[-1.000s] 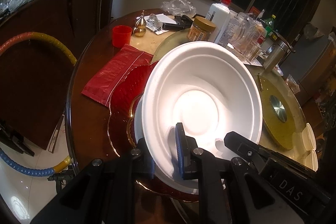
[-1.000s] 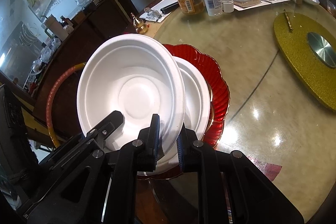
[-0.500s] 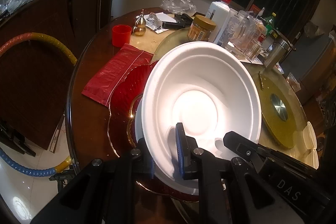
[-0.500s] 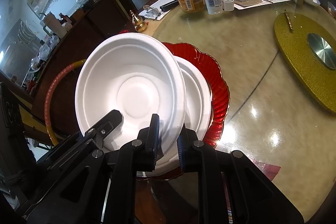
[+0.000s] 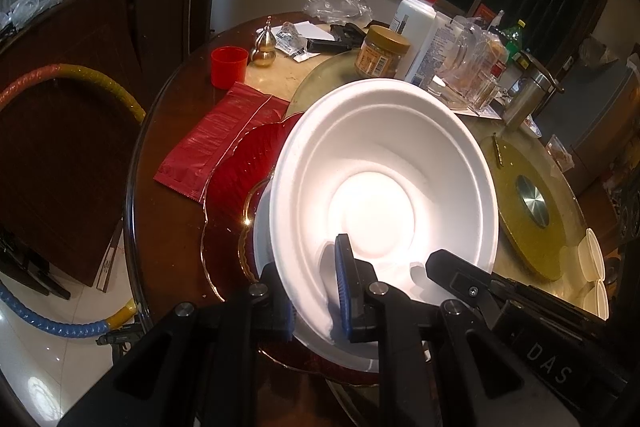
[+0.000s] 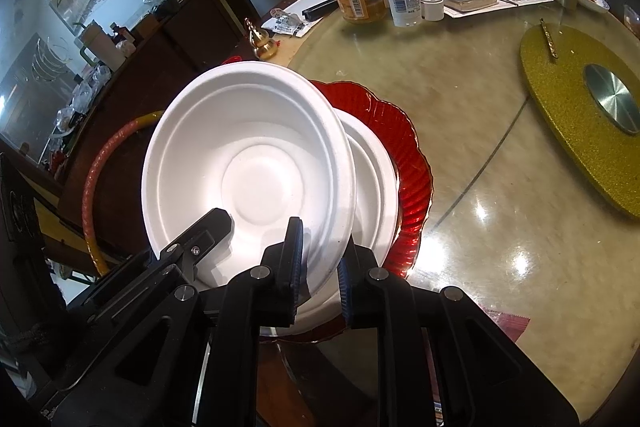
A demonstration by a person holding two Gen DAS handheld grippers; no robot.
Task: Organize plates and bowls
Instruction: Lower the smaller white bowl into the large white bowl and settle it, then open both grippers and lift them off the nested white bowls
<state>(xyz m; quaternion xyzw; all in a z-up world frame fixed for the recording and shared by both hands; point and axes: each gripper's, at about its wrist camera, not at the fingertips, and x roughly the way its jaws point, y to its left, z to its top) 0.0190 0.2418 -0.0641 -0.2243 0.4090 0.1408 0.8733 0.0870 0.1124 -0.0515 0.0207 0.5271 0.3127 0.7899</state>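
Nothing has shifted in the last second – both hands hold steady, so the stacking step is paused mid-air. The left gripper (image 5: 314,287) and right gripper (image 6: 320,267) each stay clenched on the near rim of the white bowl (image 5: 384,195), tilted above the white plate (image 6: 376,183) on the red plate (image 6: 412,163) at the table's near edge.

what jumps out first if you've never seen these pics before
A big white foam bowl fills the middle of both views, tilted up and pinched at its near rim by the left gripper and the right gripper. Under it lie a second white bowl and a ruffled red plate near the table's edge. Beyond, a glittery gold disc lies on the glass turntable.
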